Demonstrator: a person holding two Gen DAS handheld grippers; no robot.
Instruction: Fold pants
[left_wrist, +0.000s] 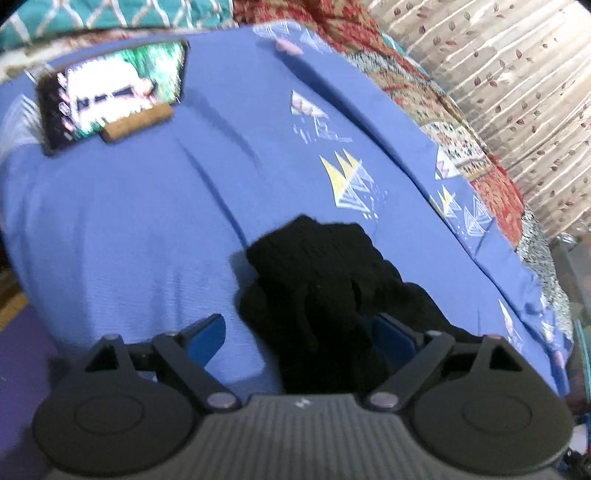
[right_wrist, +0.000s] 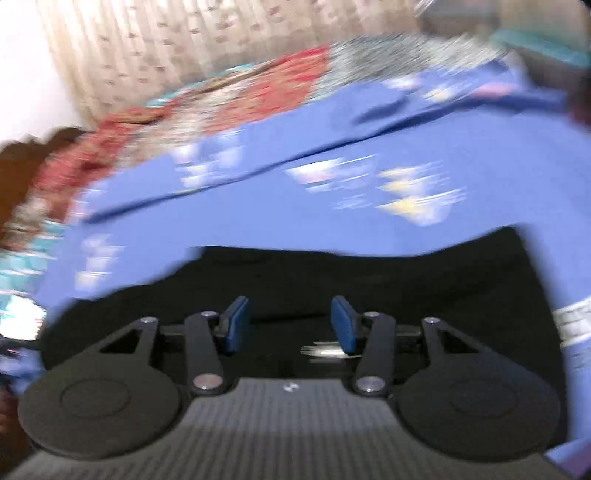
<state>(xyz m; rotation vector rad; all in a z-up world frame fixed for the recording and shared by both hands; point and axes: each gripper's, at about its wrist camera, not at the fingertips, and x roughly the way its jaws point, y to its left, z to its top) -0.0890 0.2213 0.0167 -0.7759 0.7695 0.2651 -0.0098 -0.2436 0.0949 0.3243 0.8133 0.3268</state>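
Note:
Black pants (left_wrist: 314, 280) lie bunched on a blue bedsheet (left_wrist: 122, 229). In the left wrist view my left gripper (left_wrist: 295, 332) is open, its blue pads wide apart, with a fold of the pants lying between them and over the right pad. In the right wrist view the pants (right_wrist: 369, 273) spread flat and dark under my right gripper (right_wrist: 290, 321), which is open just above the cloth and holds nothing. That view is motion-blurred.
A phone (left_wrist: 110, 92) with a lit screen leans on a brown block (left_wrist: 138, 123) at the far left of the bed. A red patterned blanket (left_wrist: 443, 110) lies along the bed's far side, with a curtain (left_wrist: 517, 74) behind it.

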